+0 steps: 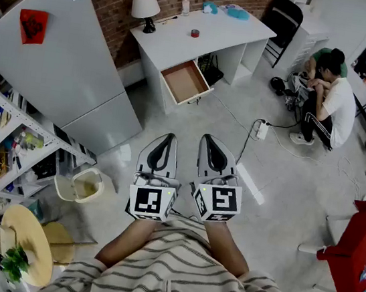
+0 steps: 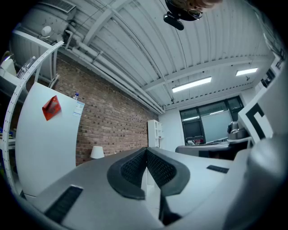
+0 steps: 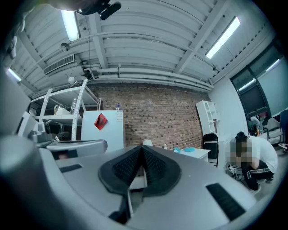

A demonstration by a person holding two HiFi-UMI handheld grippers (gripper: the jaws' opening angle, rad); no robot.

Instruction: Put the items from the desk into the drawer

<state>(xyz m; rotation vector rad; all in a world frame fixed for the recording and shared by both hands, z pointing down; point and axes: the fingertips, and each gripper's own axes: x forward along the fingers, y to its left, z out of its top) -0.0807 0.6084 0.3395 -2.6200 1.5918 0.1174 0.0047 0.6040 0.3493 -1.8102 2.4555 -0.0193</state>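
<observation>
Two closed tongs [image 1: 168,136] [image 1: 209,139] (drawer [image 1: 185,81] open overhead)

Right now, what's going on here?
A person stands well back from the white desk, holding the left gripper and right gripper side by side, both shut and empty. The drawer is pulled open and looks empty. A lamp, a bottle, a red roll and teal items sit on the desk top. Nothing is put away yet.
</observation>
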